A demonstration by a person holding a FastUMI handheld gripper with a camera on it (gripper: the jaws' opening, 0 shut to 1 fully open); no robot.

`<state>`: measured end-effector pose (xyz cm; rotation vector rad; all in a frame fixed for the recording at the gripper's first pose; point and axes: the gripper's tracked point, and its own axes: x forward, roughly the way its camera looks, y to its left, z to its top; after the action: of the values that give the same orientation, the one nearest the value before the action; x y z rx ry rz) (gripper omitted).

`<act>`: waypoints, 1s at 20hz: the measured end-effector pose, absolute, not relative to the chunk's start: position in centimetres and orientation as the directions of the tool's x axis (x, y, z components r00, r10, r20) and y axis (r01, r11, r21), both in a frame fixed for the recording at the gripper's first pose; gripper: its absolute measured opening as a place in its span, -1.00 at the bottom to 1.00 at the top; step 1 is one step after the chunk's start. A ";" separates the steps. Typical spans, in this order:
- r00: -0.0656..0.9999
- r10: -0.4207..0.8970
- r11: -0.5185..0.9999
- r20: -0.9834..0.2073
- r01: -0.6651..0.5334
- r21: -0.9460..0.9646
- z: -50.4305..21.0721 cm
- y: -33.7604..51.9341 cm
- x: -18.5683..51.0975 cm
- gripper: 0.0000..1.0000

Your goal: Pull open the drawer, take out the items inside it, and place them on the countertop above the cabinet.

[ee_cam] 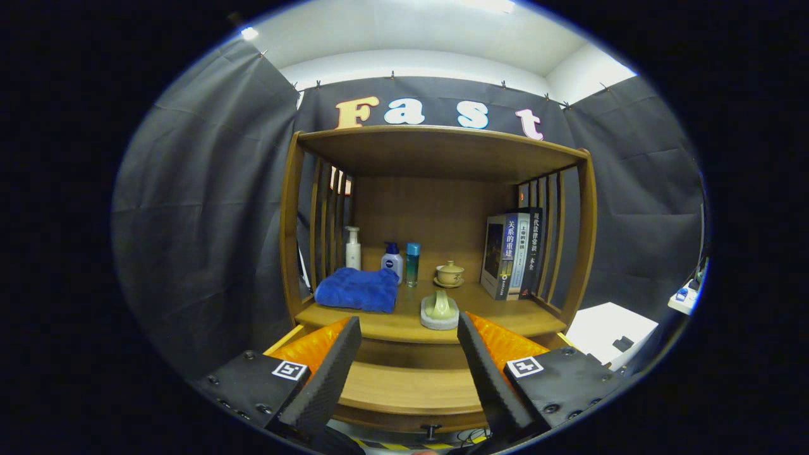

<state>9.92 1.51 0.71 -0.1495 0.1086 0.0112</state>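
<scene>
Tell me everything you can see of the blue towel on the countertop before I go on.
The blue towel is soft, plush-looking cloth, loosely folded into a rumpled heap. It lies flat on the wooden countertop, at the end opposite the books, beyond the open claw. A white pump bottle stands behind it, and a blue-capped lotion bottle stands at its far corner, contact unclear. Nothing rests on it.

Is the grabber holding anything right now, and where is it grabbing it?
Nothing is held. The gripper has its jaws wide open with only empty space between them, above the open drawer, short of the green-handled brush on the countertop.
</scene>
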 end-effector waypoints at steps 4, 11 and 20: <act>0.992 0.018 0.996 -0.128 -0.029 -0.086 -2.0 1.2 8.1 0.98; 0.983 -0.002 0.999 -0.185 -0.006 -0.043 -8.1 -1.0 6.7 0.98; 0.972 -0.035 0.995 -0.234 0.012 -0.101 -13.9 -2.6 6.4 0.98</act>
<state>6.35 -2.55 -13.93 -0.0997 0.2377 -0.0236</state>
